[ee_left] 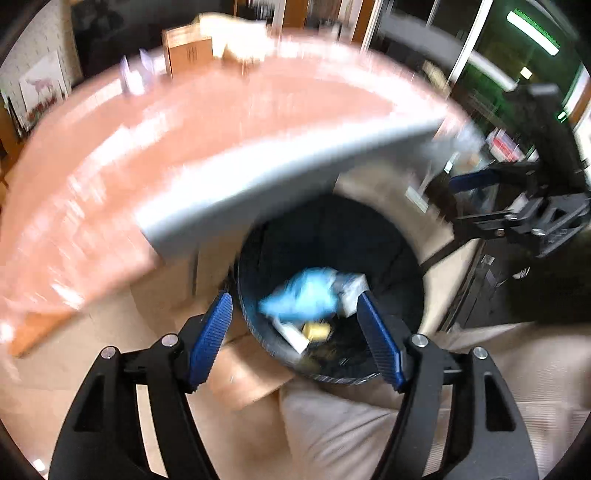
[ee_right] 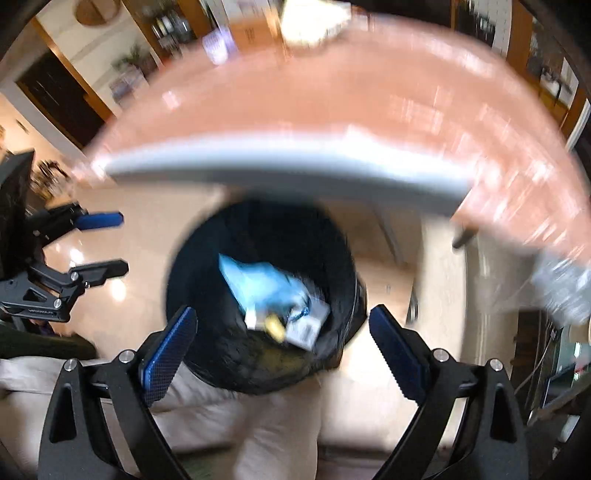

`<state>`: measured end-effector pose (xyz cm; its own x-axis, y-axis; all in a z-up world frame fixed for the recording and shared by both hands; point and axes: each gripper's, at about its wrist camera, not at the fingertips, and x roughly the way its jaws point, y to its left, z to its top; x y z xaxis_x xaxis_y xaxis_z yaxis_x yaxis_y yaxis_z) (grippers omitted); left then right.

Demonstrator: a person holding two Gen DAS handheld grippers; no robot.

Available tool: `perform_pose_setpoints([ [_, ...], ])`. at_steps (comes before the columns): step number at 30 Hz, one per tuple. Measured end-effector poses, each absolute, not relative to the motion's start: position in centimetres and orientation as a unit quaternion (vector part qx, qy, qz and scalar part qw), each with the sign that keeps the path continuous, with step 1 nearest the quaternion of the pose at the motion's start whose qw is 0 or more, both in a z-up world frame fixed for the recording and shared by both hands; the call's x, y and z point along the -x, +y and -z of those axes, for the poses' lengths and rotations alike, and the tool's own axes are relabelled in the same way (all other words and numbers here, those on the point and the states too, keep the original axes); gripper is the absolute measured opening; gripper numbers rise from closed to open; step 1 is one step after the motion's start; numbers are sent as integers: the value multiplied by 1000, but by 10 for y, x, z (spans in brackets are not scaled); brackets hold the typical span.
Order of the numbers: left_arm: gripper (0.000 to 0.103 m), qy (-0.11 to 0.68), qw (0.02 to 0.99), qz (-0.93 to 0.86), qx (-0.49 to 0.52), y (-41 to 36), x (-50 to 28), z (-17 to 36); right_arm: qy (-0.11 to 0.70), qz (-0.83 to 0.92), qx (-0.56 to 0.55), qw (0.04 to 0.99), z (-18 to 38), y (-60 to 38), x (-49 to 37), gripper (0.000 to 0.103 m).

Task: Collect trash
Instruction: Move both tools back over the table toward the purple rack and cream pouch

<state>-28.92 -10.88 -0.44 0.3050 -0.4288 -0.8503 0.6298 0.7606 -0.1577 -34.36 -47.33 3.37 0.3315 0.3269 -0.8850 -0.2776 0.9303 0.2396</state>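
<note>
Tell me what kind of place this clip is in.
Probably a home living or dining room: a pink-topped table with cardboard boxes on it, a black trash bin on the glossy tiled floor, and wooden shelving along the back wall.

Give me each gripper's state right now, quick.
Left gripper: open, holding nothing, above the trash bin.
Right gripper: open, holding nothing.

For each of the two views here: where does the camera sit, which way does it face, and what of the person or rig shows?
Left wrist: on the left gripper, facing down into the black bin beside the table; jaws open, right gripper at right.
Right wrist: on the right gripper, facing down into the black bin; jaws open, left gripper at left.
Shared: bin, blue trash, table, person's light trousers.
</note>
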Motion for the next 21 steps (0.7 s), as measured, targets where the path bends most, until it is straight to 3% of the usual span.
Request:
perform_pose_setpoints([
  [2, 80, 446, 826, 334, -79, -100, 287, -32, 507, -182, -24, 842, -65, -478, 340, 93],
  [4, 95, 403, 858, 315, -52, -90, 272, -63, 470, -166, -28, 866, -90, -481, 330, 94],
  [6, 98, 384, 877, 288, -33, -83, 254, -77, 444, -159, -50, 880, -107, -482, 303, 96],
  [15, 98, 425, 890, 164, 30, -61, 100, -57, 449, -151, -12, 881, -88, -439, 193, 97],
  [21, 96, 446, 882, 154, 11, -73, 34, -39, 465, -142, 12, 874, -67, -423, 145, 96],
])
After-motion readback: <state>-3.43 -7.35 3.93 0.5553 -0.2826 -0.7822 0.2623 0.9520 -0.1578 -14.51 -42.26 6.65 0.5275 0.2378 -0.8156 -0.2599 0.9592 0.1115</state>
